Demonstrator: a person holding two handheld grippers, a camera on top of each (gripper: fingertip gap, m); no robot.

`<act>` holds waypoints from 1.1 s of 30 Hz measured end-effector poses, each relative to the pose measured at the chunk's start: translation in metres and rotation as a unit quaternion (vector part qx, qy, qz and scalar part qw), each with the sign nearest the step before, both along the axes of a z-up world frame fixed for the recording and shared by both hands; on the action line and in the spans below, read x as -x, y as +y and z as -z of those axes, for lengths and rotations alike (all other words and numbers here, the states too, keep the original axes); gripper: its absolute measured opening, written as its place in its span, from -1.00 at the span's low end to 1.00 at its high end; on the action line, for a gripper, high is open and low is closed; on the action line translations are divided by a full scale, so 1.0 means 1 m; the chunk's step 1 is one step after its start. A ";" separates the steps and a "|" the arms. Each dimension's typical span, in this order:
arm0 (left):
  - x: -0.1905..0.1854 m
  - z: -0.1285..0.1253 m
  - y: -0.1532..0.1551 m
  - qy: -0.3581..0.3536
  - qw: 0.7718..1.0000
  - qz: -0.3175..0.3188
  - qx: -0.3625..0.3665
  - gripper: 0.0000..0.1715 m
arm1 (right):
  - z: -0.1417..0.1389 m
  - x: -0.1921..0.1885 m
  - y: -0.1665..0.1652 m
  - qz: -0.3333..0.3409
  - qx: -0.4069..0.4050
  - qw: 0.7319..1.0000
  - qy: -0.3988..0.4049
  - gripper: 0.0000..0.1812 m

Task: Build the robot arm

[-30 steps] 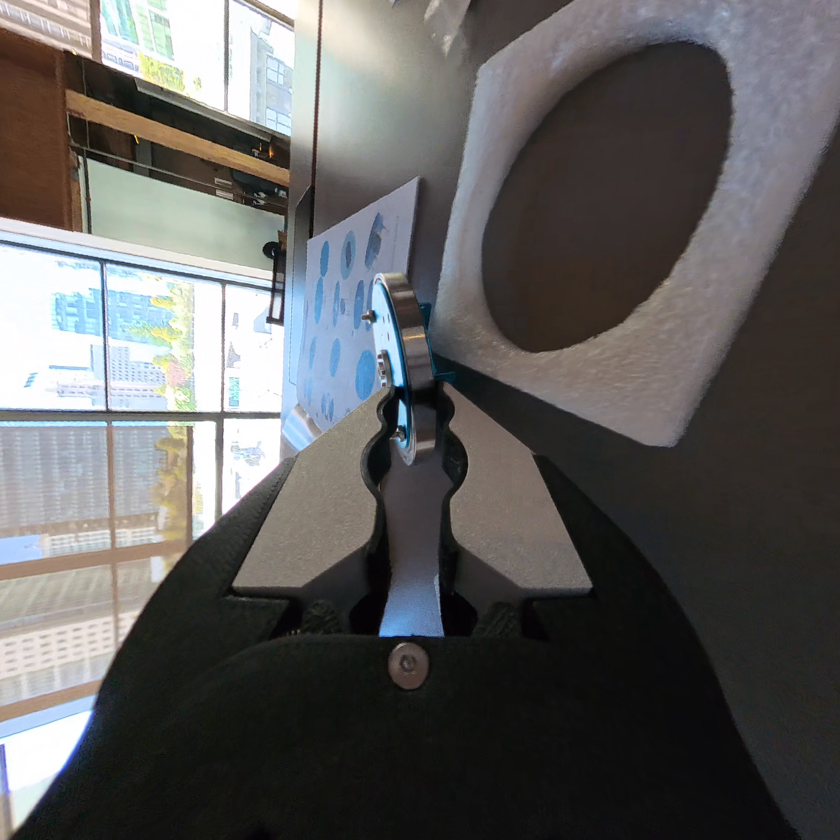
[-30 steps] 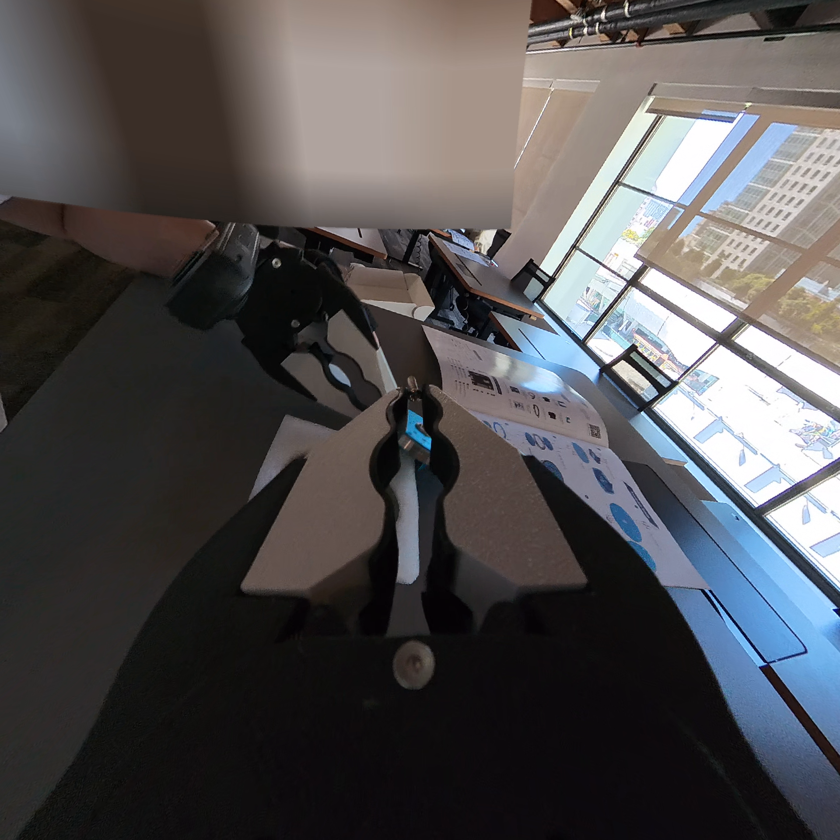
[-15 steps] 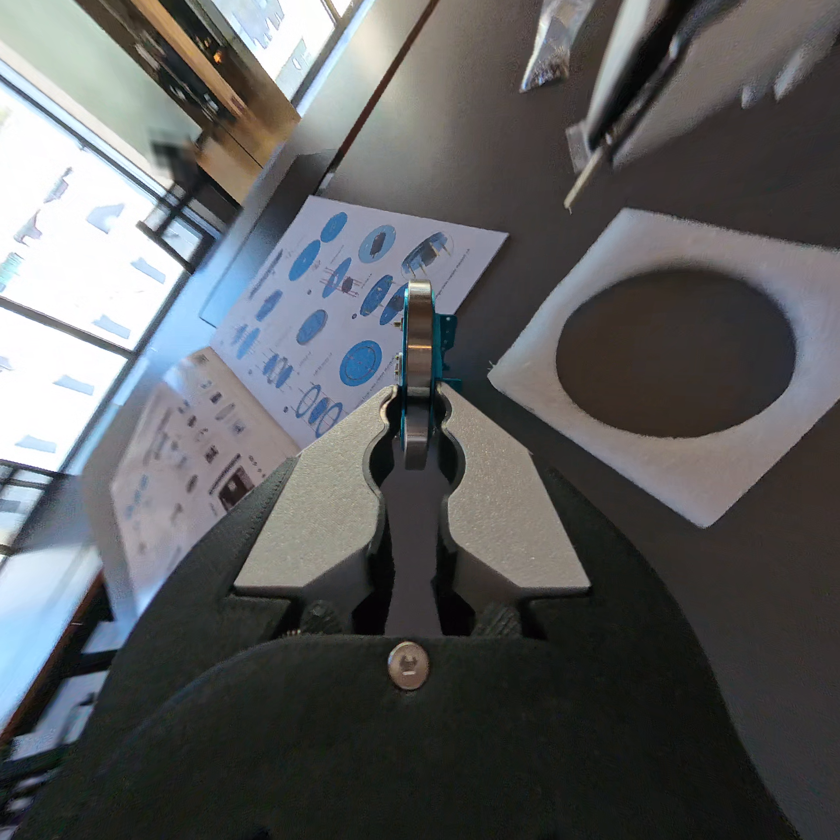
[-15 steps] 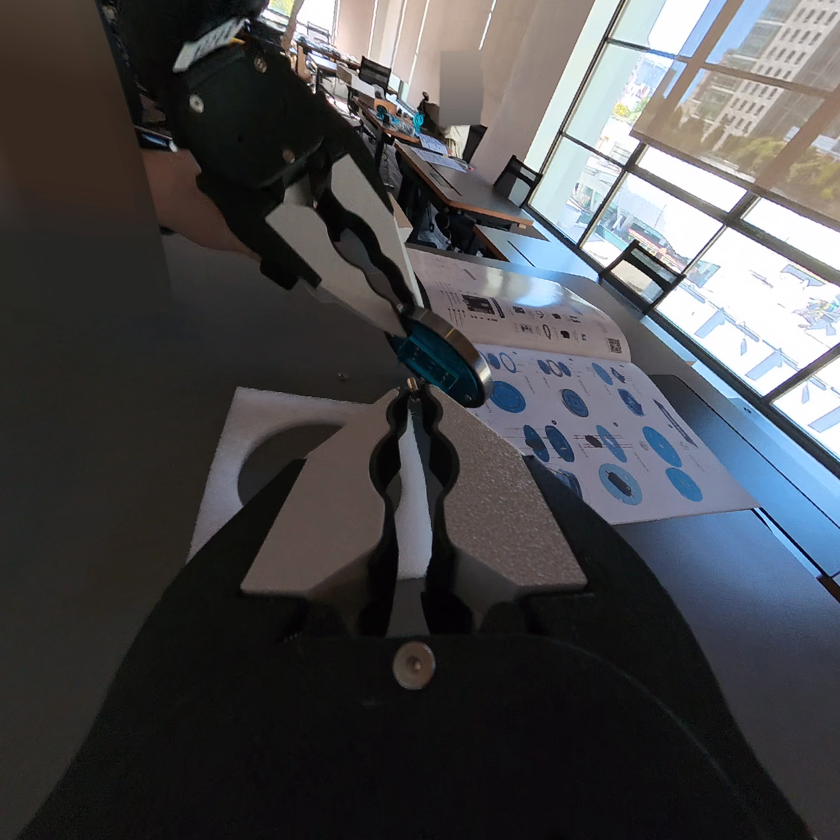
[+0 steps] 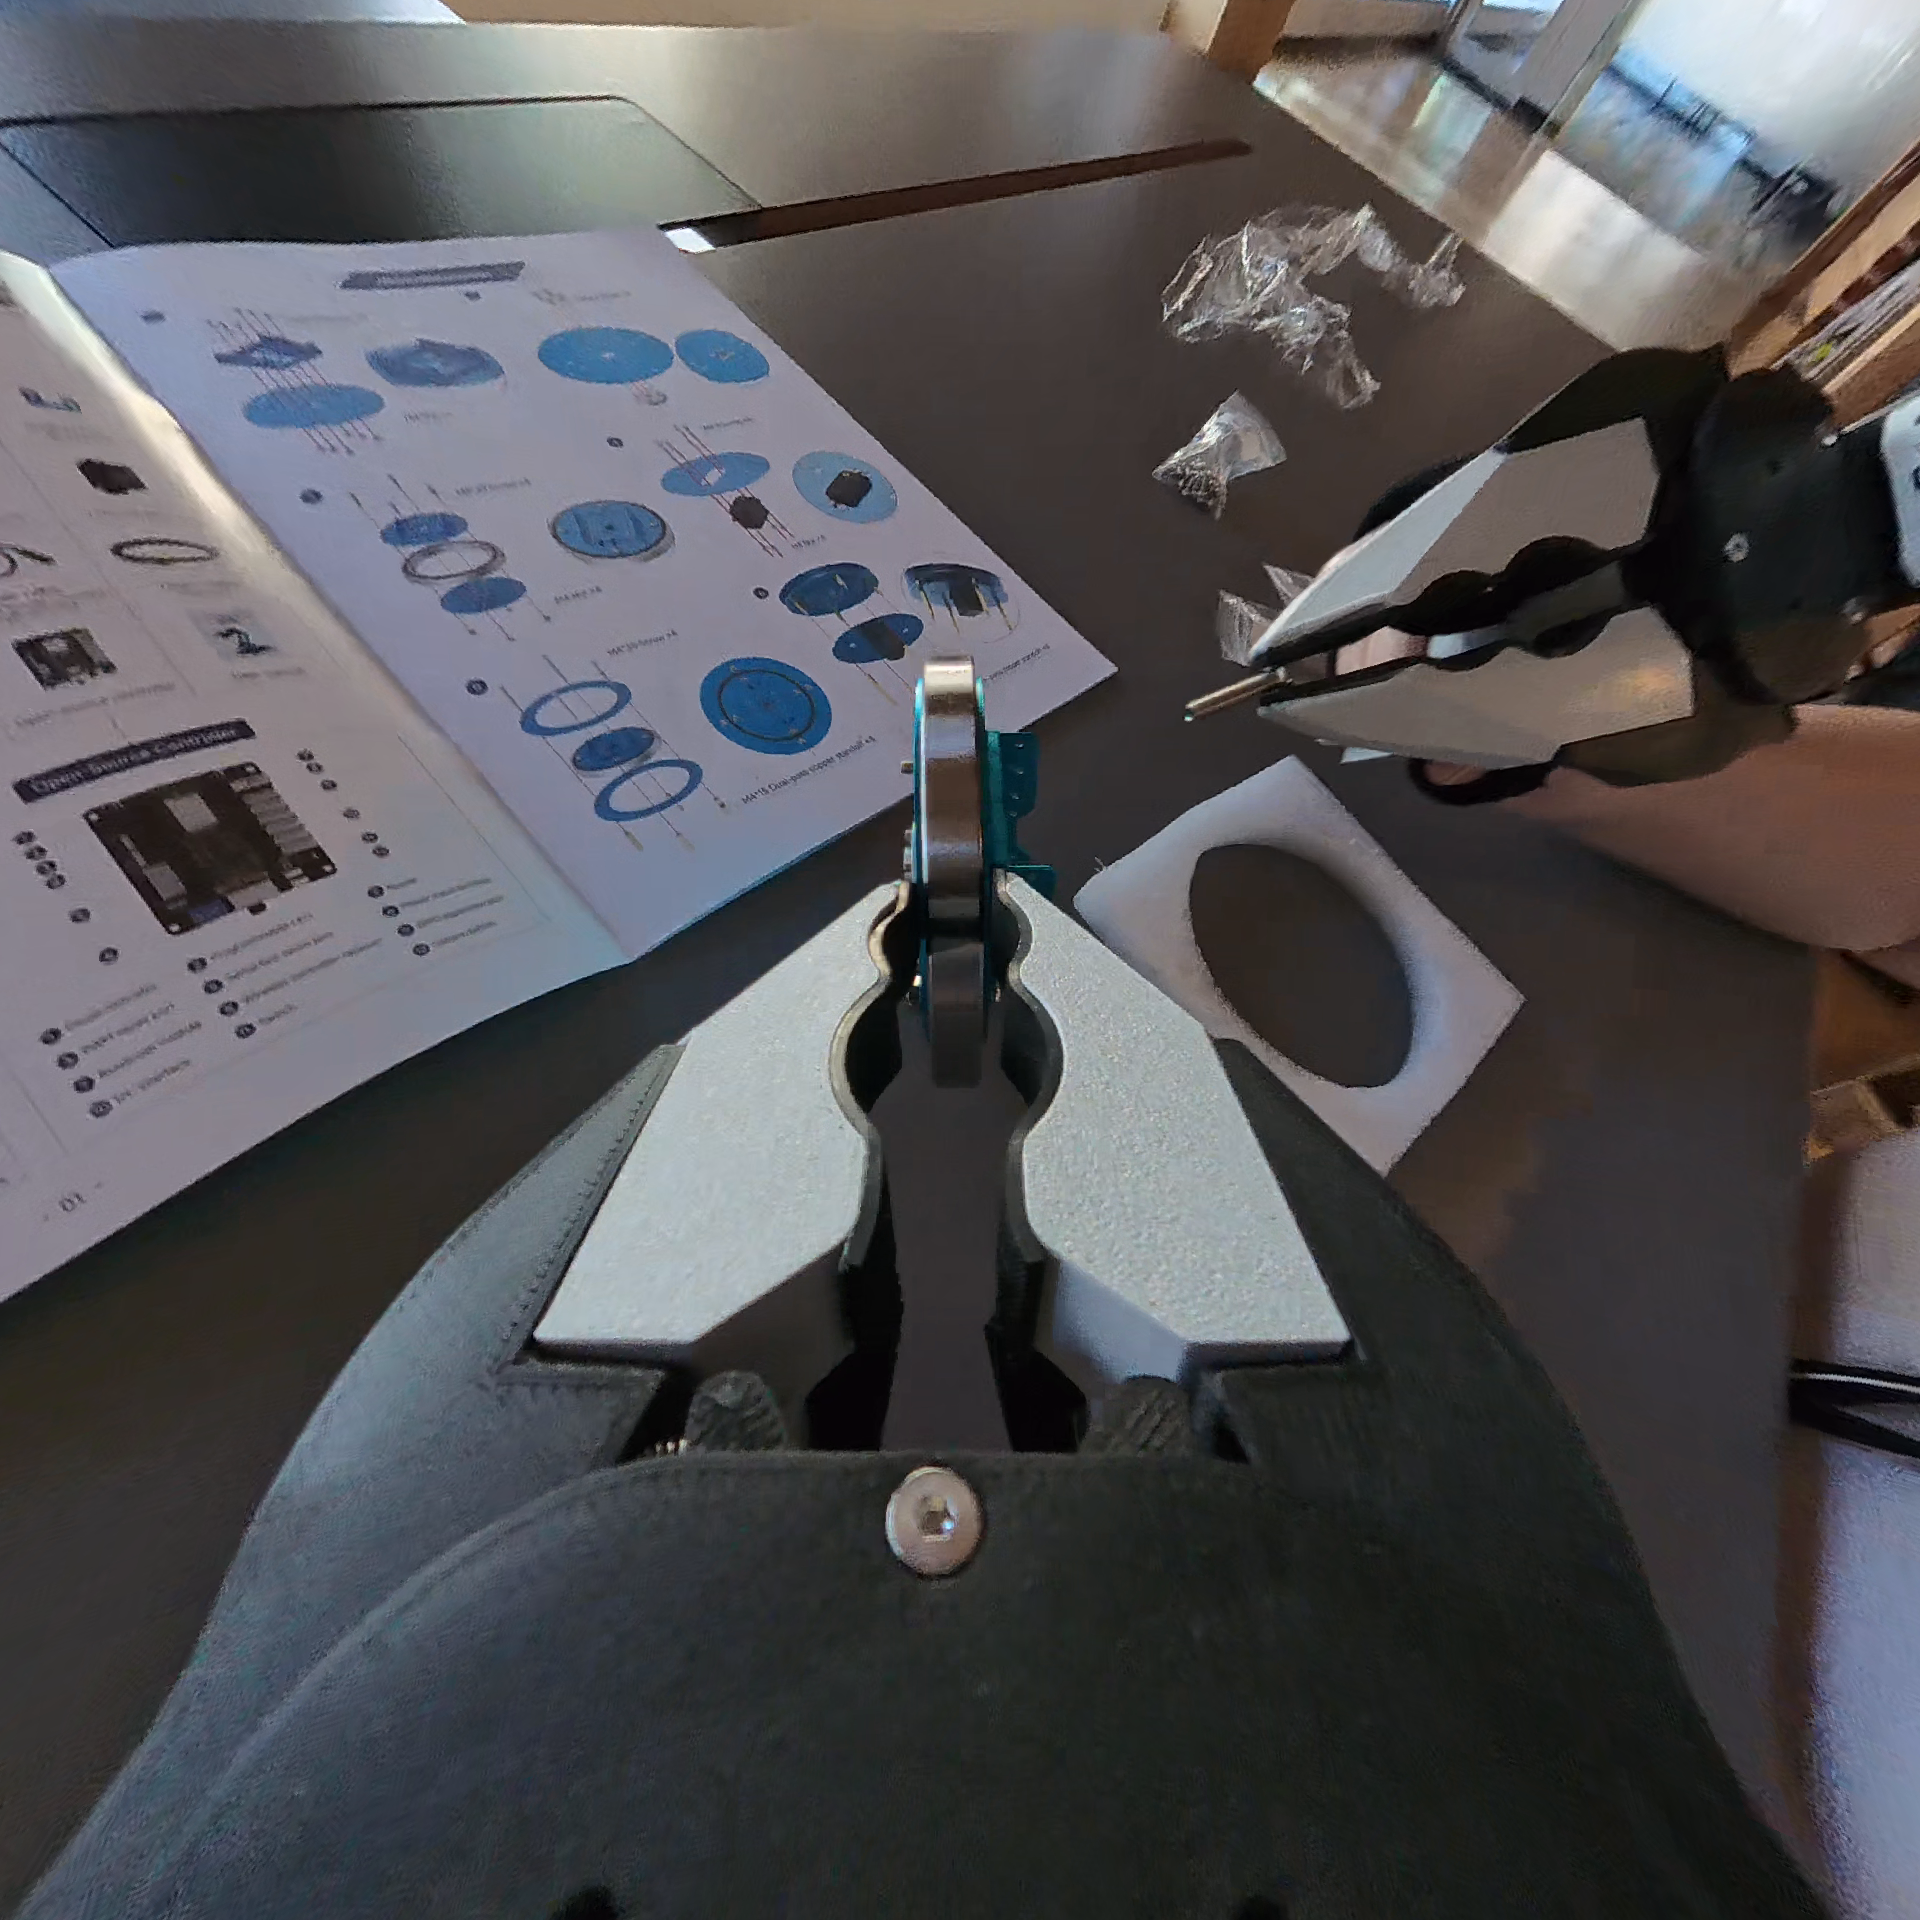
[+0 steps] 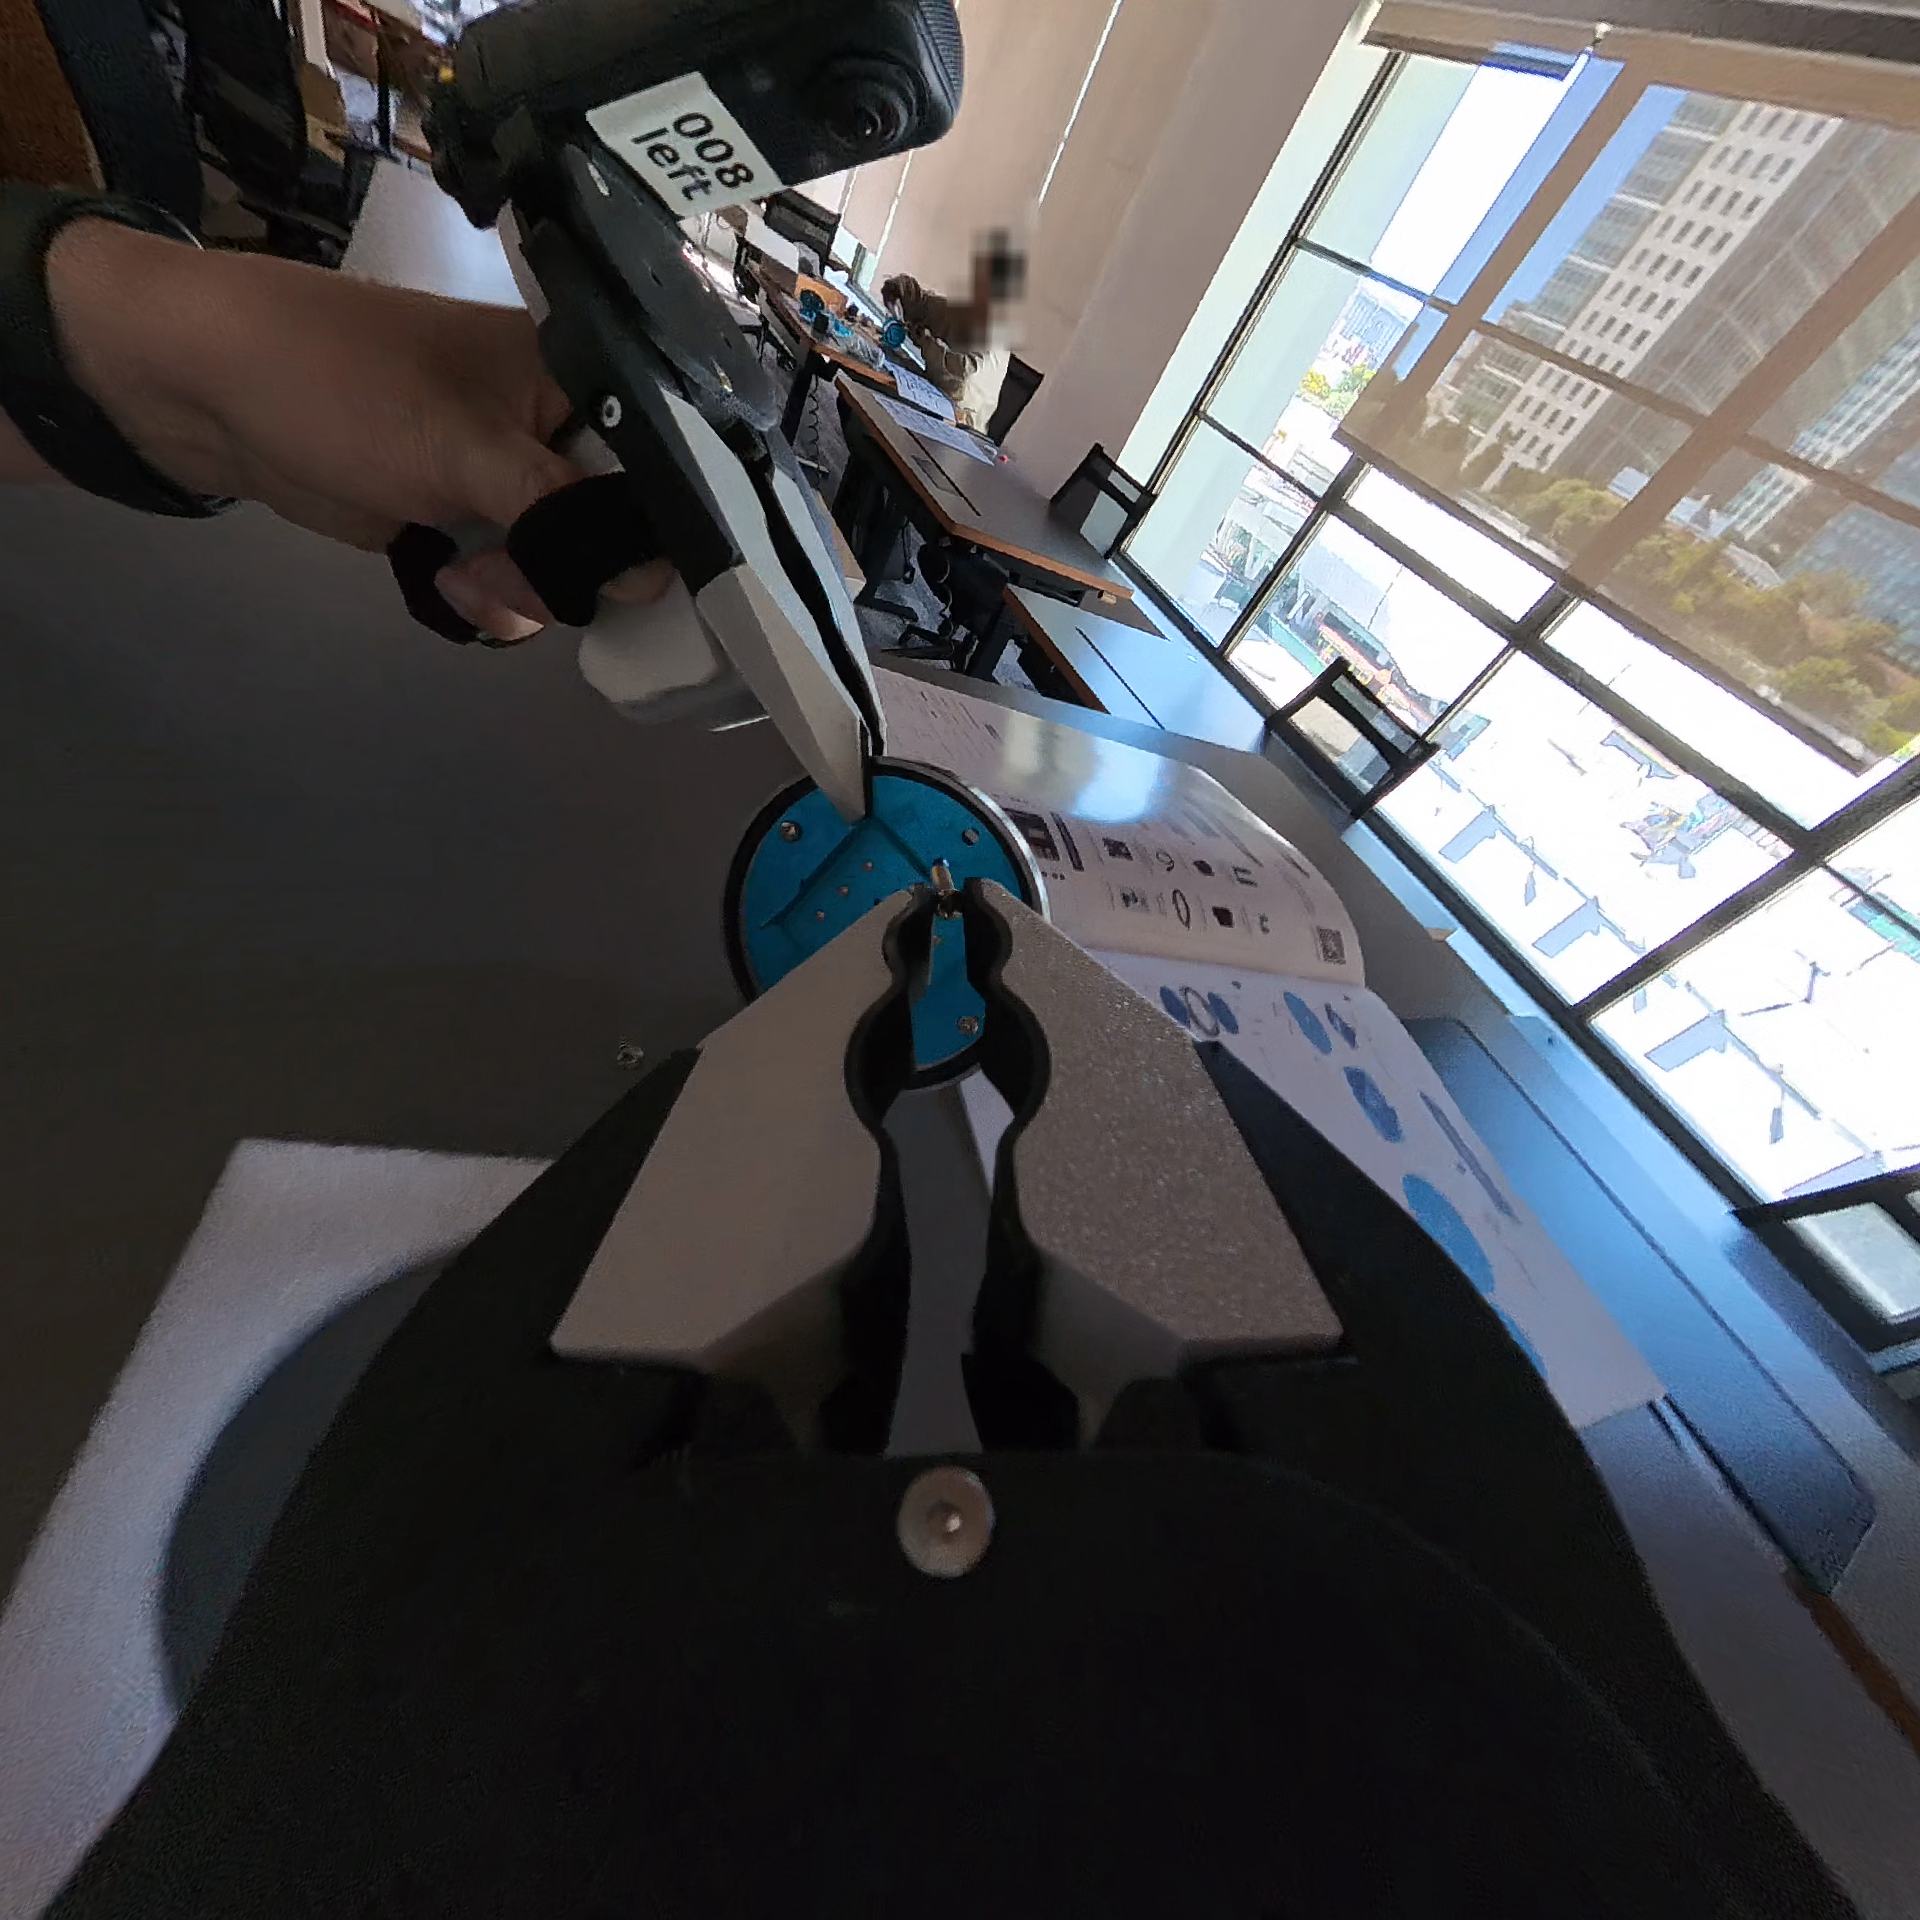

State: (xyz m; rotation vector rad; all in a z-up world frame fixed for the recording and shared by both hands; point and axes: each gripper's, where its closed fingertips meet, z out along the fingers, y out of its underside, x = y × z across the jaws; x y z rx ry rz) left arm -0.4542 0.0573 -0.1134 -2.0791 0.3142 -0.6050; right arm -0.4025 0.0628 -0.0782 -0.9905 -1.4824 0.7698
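Observation:
My left gripper (image 5: pixel 951 894) is shut on a round blue disc with a silver metal rim (image 5: pixel 951 821), held edge-on above the dark table. In the right wrist view the disc's blue face (image 6: pixel 852 883) shows, pinched by the left gripper (image 6: pixel 857 790) coming down from the upper left. My right gripper (image 6: pixel 943 899) is shut on a small metal screw (image 6: pixel 941 883), its tip close to the disc's face. In the left wrist view the right gripper (image 5: pixel 1262 675) is at the right, with the screw (image 5: pixel 1226 693) pointing left toward the disc.
An open instruction booklet (image 5: pixel 416 644) with blue diagrams lies on the dark table (image 5: pixel 312 1299). A white foam square with a round hole (image 5: pixel 1299 966) lies right of the disc. Crumpled clear plastic bags (image 5: pixel 1278 301) lie farther back. Windows (image 6: pixel 1558 623) line the right side. About 7 cm separates my left fingertips from my right.
The left gripper has swung round with the disc so that its blue face now fronts the right gripper. The right gripper with the screw has come closer to the disc.

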 end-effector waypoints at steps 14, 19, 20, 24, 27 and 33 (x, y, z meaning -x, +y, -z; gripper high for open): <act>0.010 0.004 -0.002 -0.054 0.998 0.008 0.016 -0.86 | 0.007 0.042 0.005 0.000 -0.138 0.990 -0.014 -0.96; 0.010 0.004 -0.002 -0.056 0.998 0.011 0.016 -0.86 | 0.008 0.045 0.009 -0.001 -0.131 0.991 -0.015 -0.96; 0.011 0.004 -0.003 -0.061 0.998 0.012 0.018 -0.86 | 0.006 0.043 0.011 0.004 -0.124 0.992 -0.010 -0.96; 0.014 0.008 -0.004 -0.109 0.993 0.017 0.034 -0.86 | -0.005 0.031 0.029 0.009 -0.051 0.999 0.005 -0.96; 0.017 0.011 -0.005 -0.141 0.989 0.022 0.044 -0.86 | 0.000 0.024 0.031 -0.025 0.012 1.000 -0.005 -0.96; 0.019 0.012 -0.005 -0.160 0.985 0.032 0.049 -0.85 | 0.010 0.031 0.019 -0.057 0.050 0.997 -0.025 -0.97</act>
